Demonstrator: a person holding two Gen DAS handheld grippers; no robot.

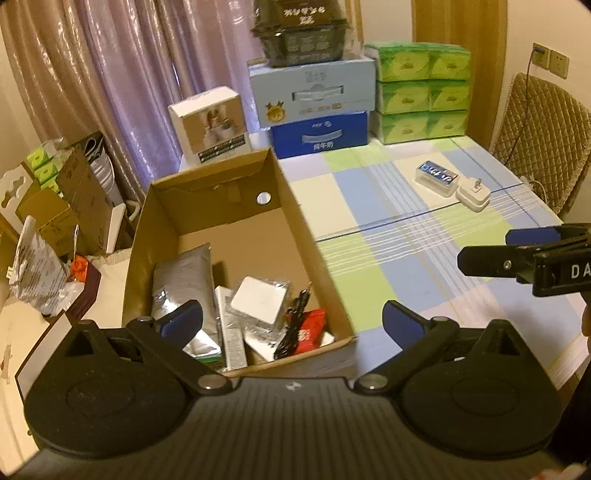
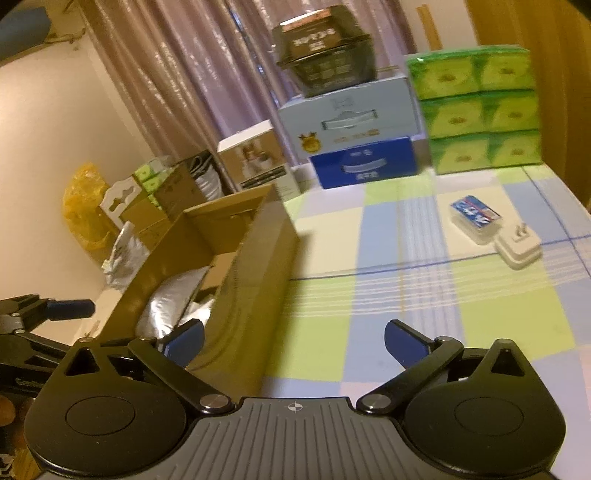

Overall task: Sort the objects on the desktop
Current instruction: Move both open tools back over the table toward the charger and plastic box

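Note:
A brown cardboard box (image 1: 142, 254) stands on the left part of the checked tablecloth (image 1: 399, 273). Inside lie a silver pouch (image 1: 183, 273), a white square box (image 1: 258, 295), a black cable (image 1: 295, 325) and a red packet (image 1: 310, 332). My left gripper (image 1: 291, 325) is open and holds nothing, hovering over the box's near end. On the cloth at the far right sit a clear case with a blue card (image 1: 436, 177) (image 2: 474, 218) and a white charger plug (image 1: 474, 197) (image 2: 519, 249). My right gripper (image 2: 293, 341) is open with nothing in it, beside the box's right wall (image 2: 251, 280).
Stacked at the table's back are a white product box (image 1: 210, 123), light-blue and dark-blue cartons (image 1: 314, 92), a dark basket (image 1: 299, 33) and green tissue packs (image 1: 421, 92). Cardboard boxes and bags (image 1: 55, 221) crowd the left. A padded chair (image 1: 535, 147) stands at the right.

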